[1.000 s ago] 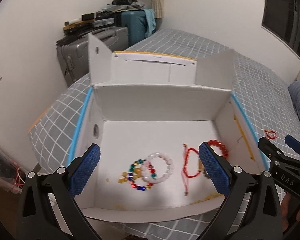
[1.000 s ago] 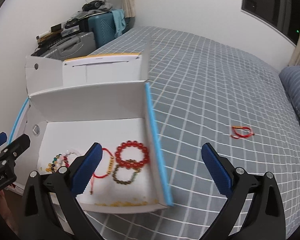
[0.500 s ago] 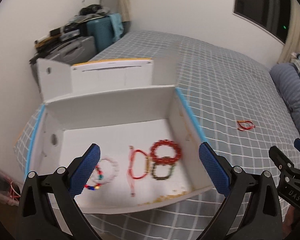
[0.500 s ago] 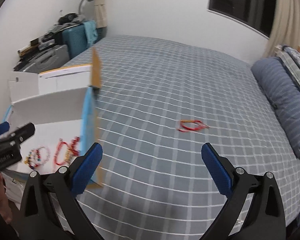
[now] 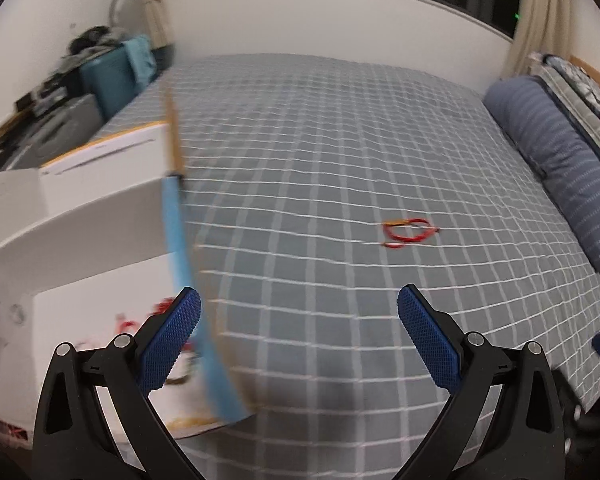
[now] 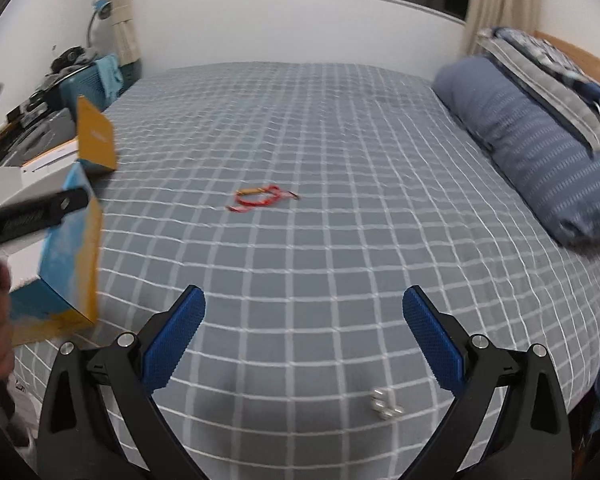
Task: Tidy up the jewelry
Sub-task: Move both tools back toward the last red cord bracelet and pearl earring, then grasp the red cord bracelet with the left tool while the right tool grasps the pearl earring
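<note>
A red cord bracelet (image 5: 409, 232) lies alone on the grey checked bedspread, ahead of both grippers; it also shows in the right wrist view (image 6: 260, 199). The open white box (image 5: 100, 216) with blue edges stands at the left; blurred bracelets (image 5: 160, 312) lie inside it. The box also shows in the right wrist view (image 6: 66, 256). My left gripper (image 5: 299, 334) is open and empty, just right of the box wall. My right gripper (image 6: 303, 336) is open and empty over bare bedspread. A small white beaded piece (image 6: 385, 403) lies near the right gripper's right finger.
A blue striped pillow (image 6: 532, 148) lies along the right side of the bed. Suitcases and clutter (image 5: 80, 92) stand by the wall at the far left. The bed's front edge runs just below the grippers.
Both grippers have swung right, away from the box interior, toward the open bedspread. The red cord bracelet has come near the middle of both views. Both stay open.
</note>
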